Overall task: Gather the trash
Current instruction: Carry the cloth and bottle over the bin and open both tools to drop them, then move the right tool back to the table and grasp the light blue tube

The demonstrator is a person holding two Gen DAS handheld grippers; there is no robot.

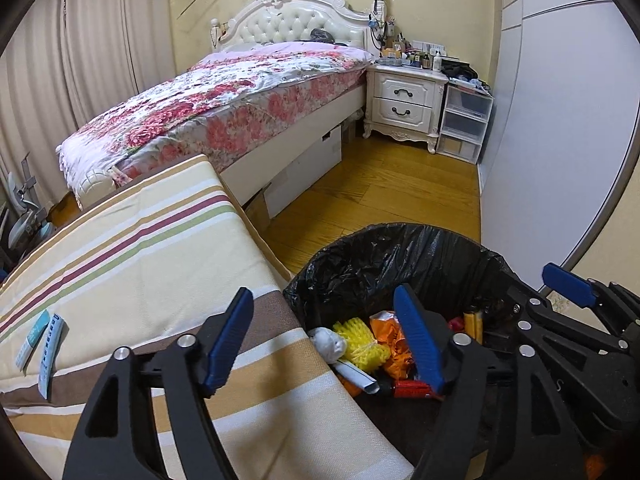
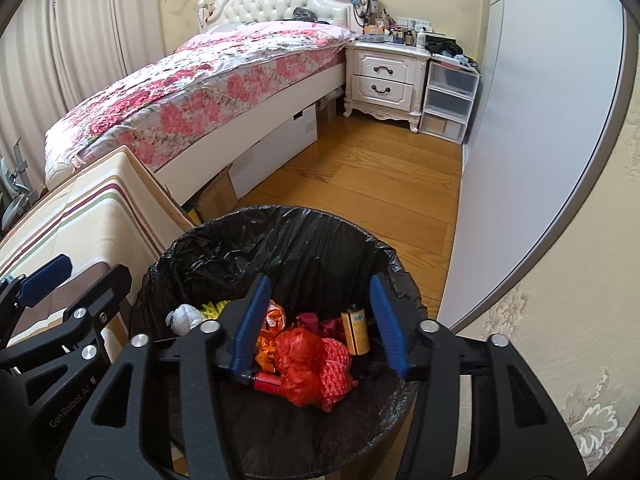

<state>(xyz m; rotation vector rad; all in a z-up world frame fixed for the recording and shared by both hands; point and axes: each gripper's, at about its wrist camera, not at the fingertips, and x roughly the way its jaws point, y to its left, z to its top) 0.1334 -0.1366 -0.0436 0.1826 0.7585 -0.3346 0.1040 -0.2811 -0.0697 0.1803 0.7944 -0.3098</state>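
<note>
On the left gripper (image 2: 48, 280) arm, white lettering "GenRobot.AI".

Bedroom with warm wood floor (image 2: 372, 184). Against the far yellow wallpapered wall (image 1: 452, 4), a bed (image 1: 224, 108) with white tufted headboard (image 1: 296, 20) and pink floral quilt. Beside it, cluttered white nightstand (image 1: 404, 100), then clear plastic drawers (image 1: 464, 120). Pale curtains (image 1: 80, 40) at left.

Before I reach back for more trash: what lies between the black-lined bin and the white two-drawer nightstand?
Only bare wooden floor between the black-lined bin and the white two-drawer nightstand; the right wrist view shows it best.
</note>
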